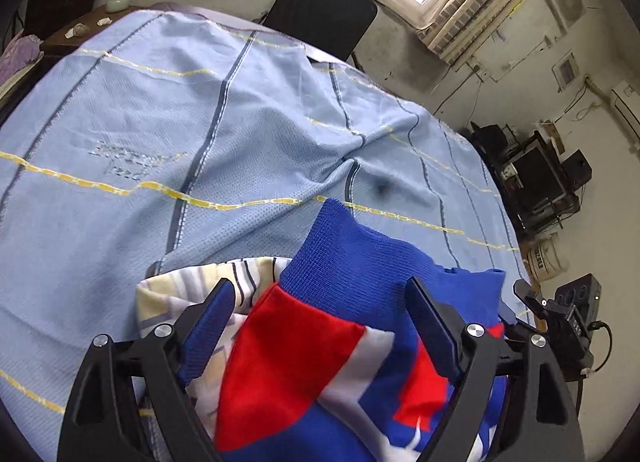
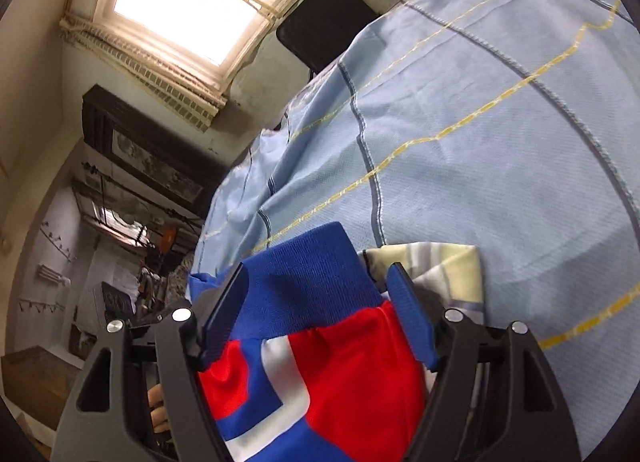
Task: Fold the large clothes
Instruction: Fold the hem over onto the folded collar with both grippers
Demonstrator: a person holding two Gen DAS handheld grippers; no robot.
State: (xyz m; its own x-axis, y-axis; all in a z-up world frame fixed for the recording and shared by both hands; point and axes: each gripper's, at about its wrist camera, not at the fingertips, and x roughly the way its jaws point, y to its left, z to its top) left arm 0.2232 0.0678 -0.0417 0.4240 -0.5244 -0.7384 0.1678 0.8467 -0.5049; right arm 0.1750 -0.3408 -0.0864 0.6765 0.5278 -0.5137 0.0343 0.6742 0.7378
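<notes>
A red, blue and white jacket lies bunched at the near edge of a light blue sheet. Its blue ribbed band points away from me. My left gripper stands open and wide, and the jacket lies loose between its fingers. In the right wrist view the same jacket fills the gap of my right gripper, which is also open with the ribbed band draped between its fingers. A pale yellow and grey striped cloth sticks out from under the jacket, and its corner also shows in the right wrist view.
The blue sheet with yellow and dark lines spreads wide beyond the jacket. A black chair stands behind it under a window. Dark shelves with equipment and a white bucket stand off to the right. A hand's fingers show low in the right wrist view.
</notes>
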